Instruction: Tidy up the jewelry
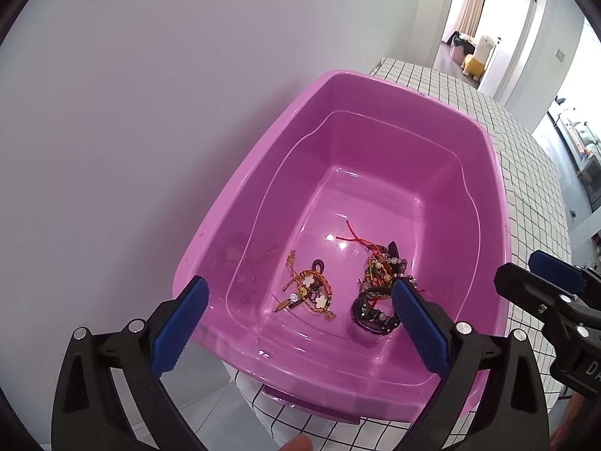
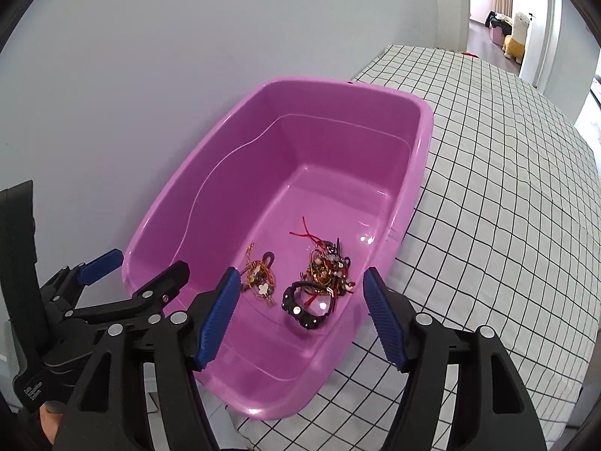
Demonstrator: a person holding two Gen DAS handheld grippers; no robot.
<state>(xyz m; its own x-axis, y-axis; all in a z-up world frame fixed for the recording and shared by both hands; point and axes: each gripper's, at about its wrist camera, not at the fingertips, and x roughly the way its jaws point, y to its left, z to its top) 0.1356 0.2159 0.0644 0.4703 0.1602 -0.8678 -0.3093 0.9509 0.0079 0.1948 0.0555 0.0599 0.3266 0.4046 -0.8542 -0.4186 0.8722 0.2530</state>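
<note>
A tub (image 2: 420, 139) sits on the bench (image 2: 507, 188), at its left edge against the wall (image 2: 150, 75). In the tub's near end lie two heaps of jewelry: a small tangle of chains (image 2: 259, 276) on the left, a larger tangle (image 2: 326, 263) to its right, and a watch (image 2: 306, 306) just before the larger tangle, touching it.

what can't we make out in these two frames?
- Black watch: left wrist view, a left gripper finger covers its right part.
- Tangled bracelet pile: both views, pieces too small and knotted to count.
- Pink tub: right wrist view, near-left rim hidden behind the right gripper finger; whether the tub overhangs the checked cloth is unclear.
- Small gold bracelet cluster: charms too small to identify.
</note>
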